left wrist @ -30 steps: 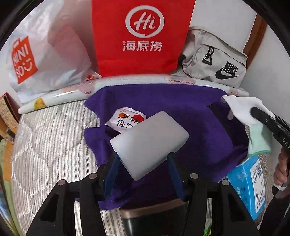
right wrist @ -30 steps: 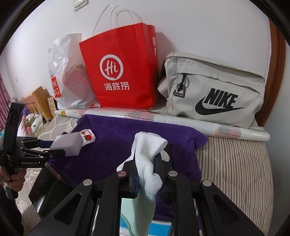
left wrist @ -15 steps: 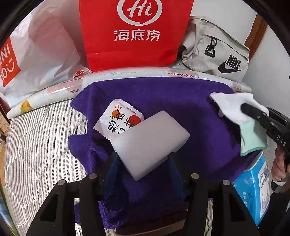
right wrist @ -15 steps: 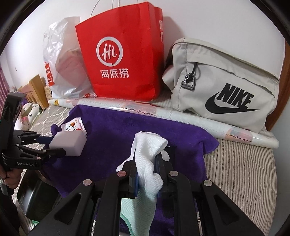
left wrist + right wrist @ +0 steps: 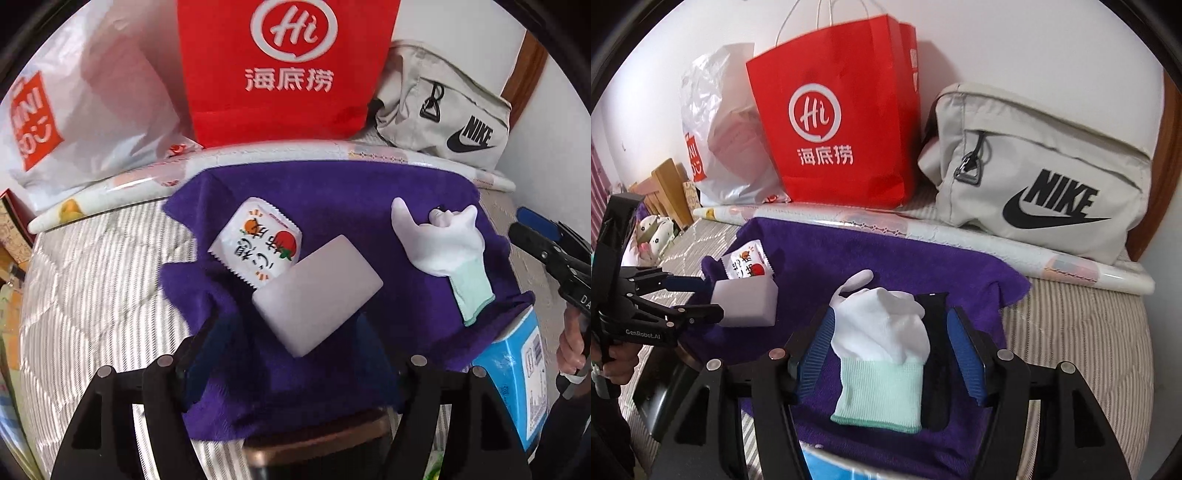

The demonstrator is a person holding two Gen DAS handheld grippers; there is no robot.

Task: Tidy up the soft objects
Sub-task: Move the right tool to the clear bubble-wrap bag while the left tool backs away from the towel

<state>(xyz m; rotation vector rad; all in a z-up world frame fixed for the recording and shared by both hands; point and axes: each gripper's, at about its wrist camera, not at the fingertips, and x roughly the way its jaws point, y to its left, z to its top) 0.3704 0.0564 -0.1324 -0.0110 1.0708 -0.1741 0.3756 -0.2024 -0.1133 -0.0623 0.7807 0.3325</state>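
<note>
Now released since the earlier frame, the white knitted glove with the mint cuff point(image 5: 882, 354) is laid on the purple fleece towel point(image 5: 849, 254) between the right gripper's point(image 5: 894, 354) wide-spread fingers, while the pale grey rectangular sponge block point(image 5: 317, 293) is seen between the left gripper's point(image 5: 291, 332) parted fingers.

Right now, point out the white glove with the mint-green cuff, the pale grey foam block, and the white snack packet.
white glove with mint-green cuff point(image 5: 882, 332), right wrist view, palm.
pale grey foam block point(image 5: 317, 293), left wrist view, top face.
white snack packet point(image 5: 258, 240), left wrist view, printed front.
</note>
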